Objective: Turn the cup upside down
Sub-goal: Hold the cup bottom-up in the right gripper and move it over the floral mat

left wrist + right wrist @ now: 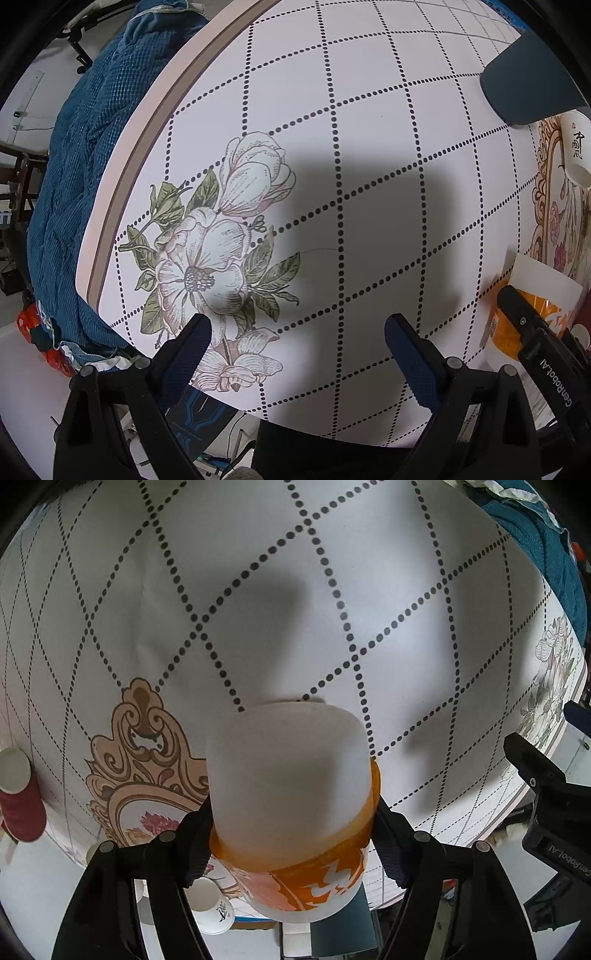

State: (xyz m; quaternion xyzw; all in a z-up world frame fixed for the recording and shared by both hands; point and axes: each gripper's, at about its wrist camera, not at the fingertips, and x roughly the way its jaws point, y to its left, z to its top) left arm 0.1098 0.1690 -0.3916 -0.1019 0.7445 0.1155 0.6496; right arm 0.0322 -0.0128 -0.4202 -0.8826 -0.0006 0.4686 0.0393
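A white cup with an orange printed band (pixel 291 812) is held between the fingers of my right gripper (pixel 293 845), tilted with one end toward the table. It also shows at the right edge of the left wrist view (pixel 532 310), with the right gripper's black finger (pixel 524 314) across it. My left gripper (pixel 295 350) is open and empty, hovering over the tablecloth (pixel 369 147) near the printed flowers.
A white paper cup with black characters (pixel 574 147) and a dark grey cup (pixel 532 85) are at the right. A dark red cup (pixel 20 801) stands at the left. A blue quilted cloth (pixel 74 184) lies beyond the table edge.
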